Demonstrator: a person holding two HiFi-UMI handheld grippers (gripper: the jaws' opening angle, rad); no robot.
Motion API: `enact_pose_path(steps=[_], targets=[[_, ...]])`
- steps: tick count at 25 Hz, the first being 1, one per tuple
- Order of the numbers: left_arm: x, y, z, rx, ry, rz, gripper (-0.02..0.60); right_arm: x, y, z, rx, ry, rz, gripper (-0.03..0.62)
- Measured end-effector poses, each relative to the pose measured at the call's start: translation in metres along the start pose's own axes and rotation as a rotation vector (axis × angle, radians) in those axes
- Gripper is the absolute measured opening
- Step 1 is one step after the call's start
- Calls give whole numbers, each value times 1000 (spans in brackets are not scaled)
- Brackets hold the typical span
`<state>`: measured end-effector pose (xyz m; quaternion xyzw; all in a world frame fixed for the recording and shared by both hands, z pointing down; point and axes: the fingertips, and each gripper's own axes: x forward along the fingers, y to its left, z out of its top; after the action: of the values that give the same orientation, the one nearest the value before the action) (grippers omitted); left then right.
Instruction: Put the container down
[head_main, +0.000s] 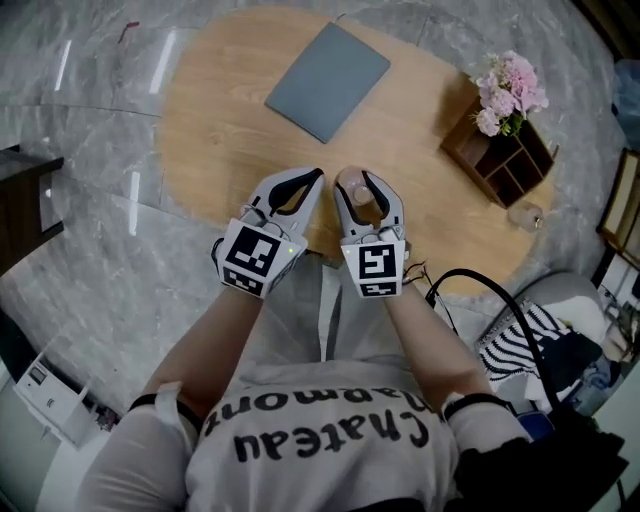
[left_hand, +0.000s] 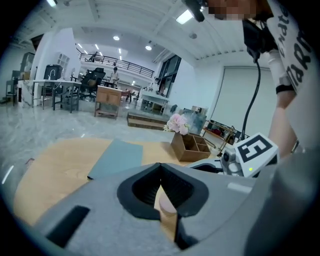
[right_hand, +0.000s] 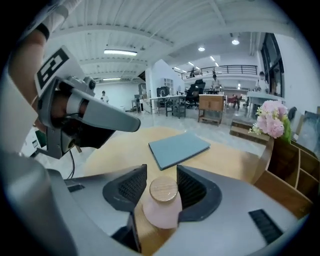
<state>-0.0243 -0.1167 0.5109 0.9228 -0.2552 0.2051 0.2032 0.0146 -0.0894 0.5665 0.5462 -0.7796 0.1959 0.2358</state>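
Light, rigid and smooth-sided by its look, perhaps breakable, the small pink container (right_hand: 162, 210) stood on the bench (right_hand: 227, 160) between the right gripper's (right_hand: 161, 174) spread jaws, best taken round its body below the wooden lid (right_hand: 163, 190), while the left gripper's (left_hand: 160, 169) jaws were closed on nothing.

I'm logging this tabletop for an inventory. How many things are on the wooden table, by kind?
Pink container with wooden lid: 1
Grey-blue flat pad: 1
Wooden organiser box: 1
Pink flower bunch: 1
Small clear glass: 1
Total: 5
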Motion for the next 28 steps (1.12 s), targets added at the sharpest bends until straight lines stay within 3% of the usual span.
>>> enact_pose_path(steps=[6, 10, 20, 25, 28], targets=[[-16, -9, 55, 52, -29, -8, 14, -14, -15, 23, 159, 89, 11, 182], [-29, -7, 107, 113, -80, 23, 14, -32, -33, 63, 157, 69, -21, 175], [-66, -15, 214, 148, -224, 60, 14, -65, -40, 192, 198, -83, -45, 146], [-89, -18, 286, 196, -329, 92, 14, -91, -43, 277, 149, -240, -52, 130], [-114, -29, 337, 254, -421, 88, 14, -118, -48, 343, 175, -382, -54, 127]])
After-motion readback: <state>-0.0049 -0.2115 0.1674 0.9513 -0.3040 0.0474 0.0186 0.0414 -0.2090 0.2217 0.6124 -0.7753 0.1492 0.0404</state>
